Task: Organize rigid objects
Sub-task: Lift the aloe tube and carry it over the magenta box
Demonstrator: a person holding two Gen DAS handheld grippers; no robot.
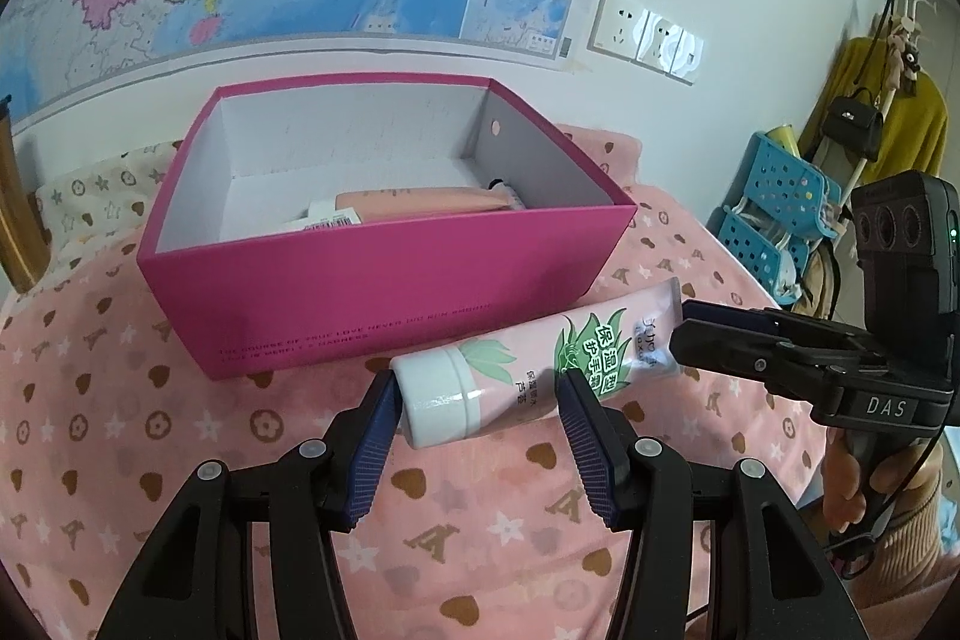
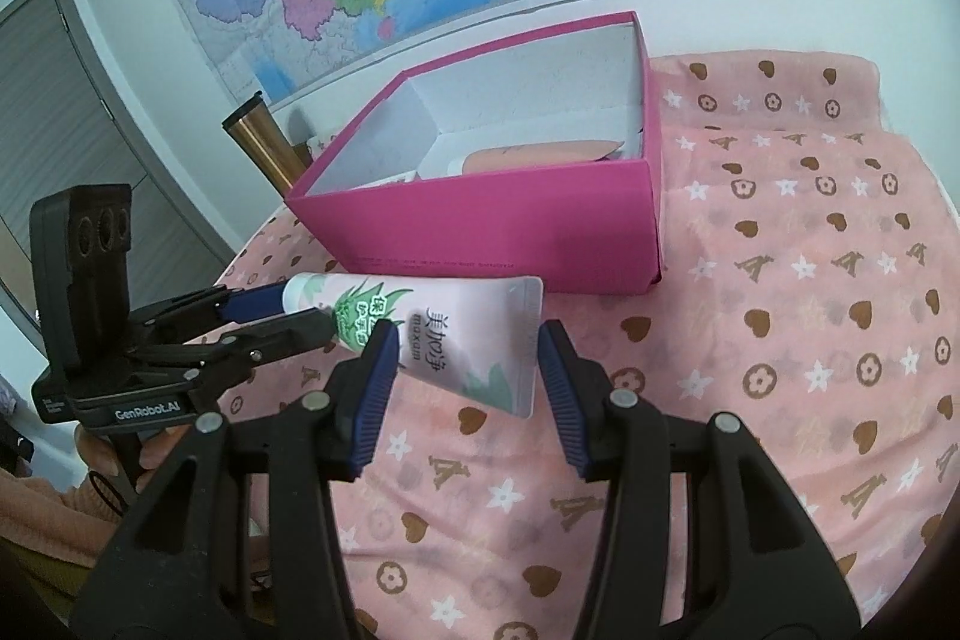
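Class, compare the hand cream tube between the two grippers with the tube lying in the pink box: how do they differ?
The hand cream tube is outside the pink box, held over the blanket between both grippers; the boxed tube lies on the box floor. The held tube shows green leaves and a white cap; the boxed tube looks plain peach, its cap partly hidden. Both are pinkish squeeze tubes.

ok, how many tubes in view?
2. One pink hand cream tube lies on the cloth in front of the pink box, between both tongs; one peach tube lies inside the box. More may be hidden.
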